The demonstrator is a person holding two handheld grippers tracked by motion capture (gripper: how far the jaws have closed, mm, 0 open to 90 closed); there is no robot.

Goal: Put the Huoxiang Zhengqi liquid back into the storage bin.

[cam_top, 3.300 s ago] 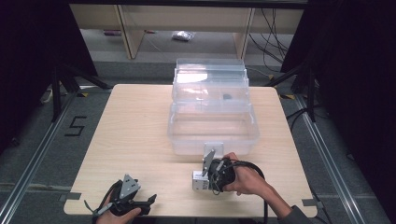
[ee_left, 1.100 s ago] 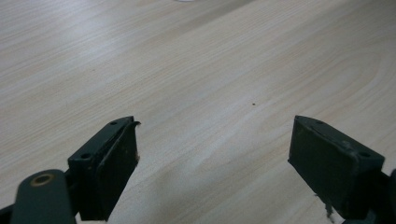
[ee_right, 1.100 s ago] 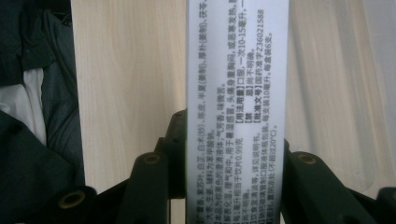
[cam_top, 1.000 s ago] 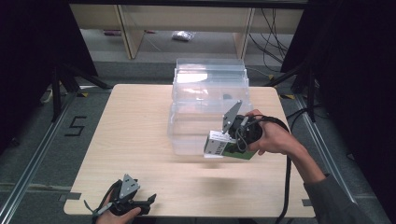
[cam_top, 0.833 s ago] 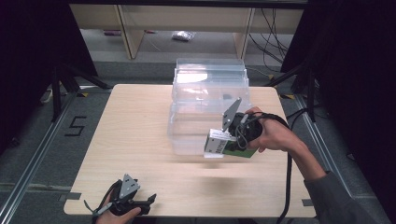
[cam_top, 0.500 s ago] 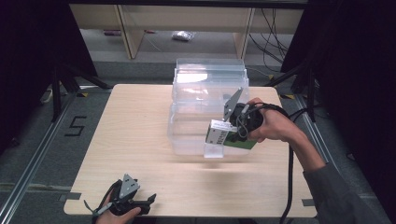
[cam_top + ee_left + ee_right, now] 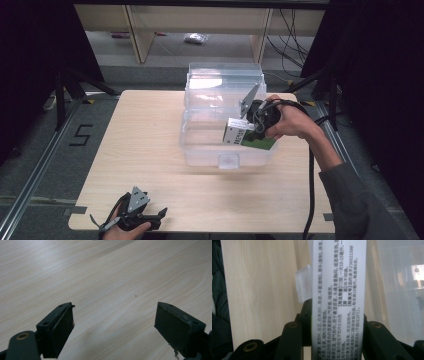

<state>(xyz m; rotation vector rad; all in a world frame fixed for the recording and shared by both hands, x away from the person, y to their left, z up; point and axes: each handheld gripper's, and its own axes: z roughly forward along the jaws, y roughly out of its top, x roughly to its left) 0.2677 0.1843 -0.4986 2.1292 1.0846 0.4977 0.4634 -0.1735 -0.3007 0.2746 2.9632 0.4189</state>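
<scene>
Box (image 7: 249, 138) over clear bin (image 7: 200, 150) — unobstructed

Three cameras: one fixed overhead, one riding on each gripper.

The high view looks forward and down from the person's side, taking in the whole table (image 7: 150, 150) and the floor beyond. The left gripper view sits low and close, facing along its jaws over bare tabletop (image 7: 105, 277). The right gripper view looks along its jaws, very near a printed box (image 7: 338, 290); it shares that box (image 7: 245, 136) and the clear bin (image 7: 220, 100) with the high view.
</scene>
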